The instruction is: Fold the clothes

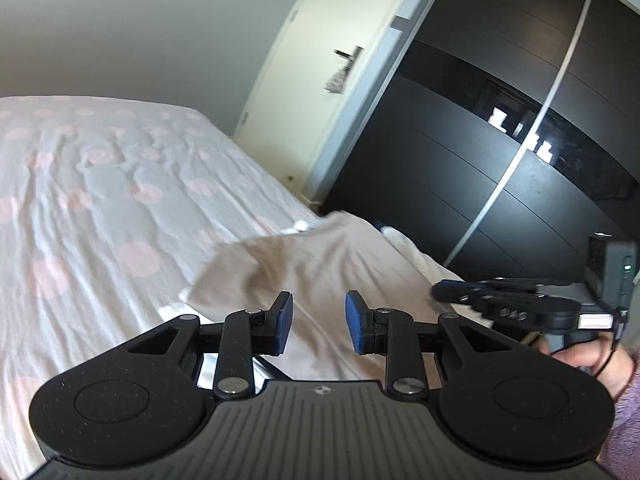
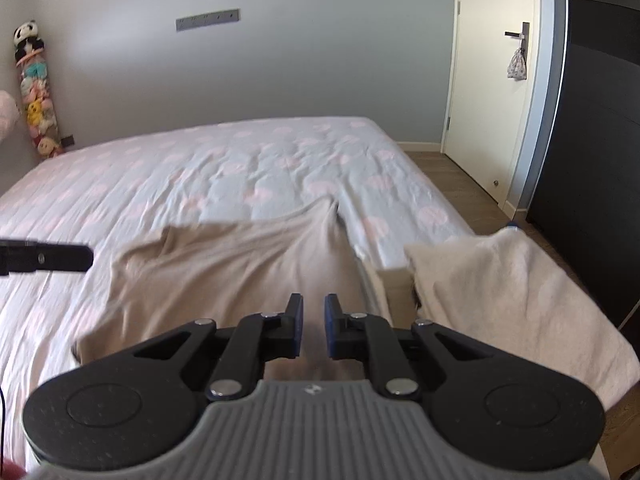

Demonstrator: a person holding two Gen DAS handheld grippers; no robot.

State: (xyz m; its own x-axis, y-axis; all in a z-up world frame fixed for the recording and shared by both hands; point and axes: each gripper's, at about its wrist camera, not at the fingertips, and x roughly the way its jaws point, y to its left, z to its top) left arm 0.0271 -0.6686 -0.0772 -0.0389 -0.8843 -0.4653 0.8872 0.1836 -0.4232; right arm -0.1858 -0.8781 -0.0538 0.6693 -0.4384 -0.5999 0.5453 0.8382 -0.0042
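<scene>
A beige garment (image 2: pixel 240 264) lies spread and wrinkled on the near part of the bed; it also shows in the left wrist view as the garment (image 1: pixel 316 256). My left gripper (image 1: pixel 319 322) hovers just above its near edge, open, with nothing between the blue pads (image 1: pixel 283 322). My right gripper (image 2: pixel 313 328) is over the garment's near right side, its jaws only a narrow gap apart and holding nothing. The left gripper (image 2: pixel 60 258) pokes in from the left edge. The right gripper (image 1: pixel 442 292) sits to the right, held by a hand (image 1: pixel 592 360).
The bed (image 2: pixel 200 168) has a pale sheet with pink dots. A cream towel (image 2: pixel 500 292) is draped at the bed's right side over a beige box (image 2: pixel 394 284). A dark wardrobe (image 1: pixel 500 128) and white door (image 2: pixel 492 100) stand right. Plush toys (image 2: pixel 36 92) hang far left.
</scene>
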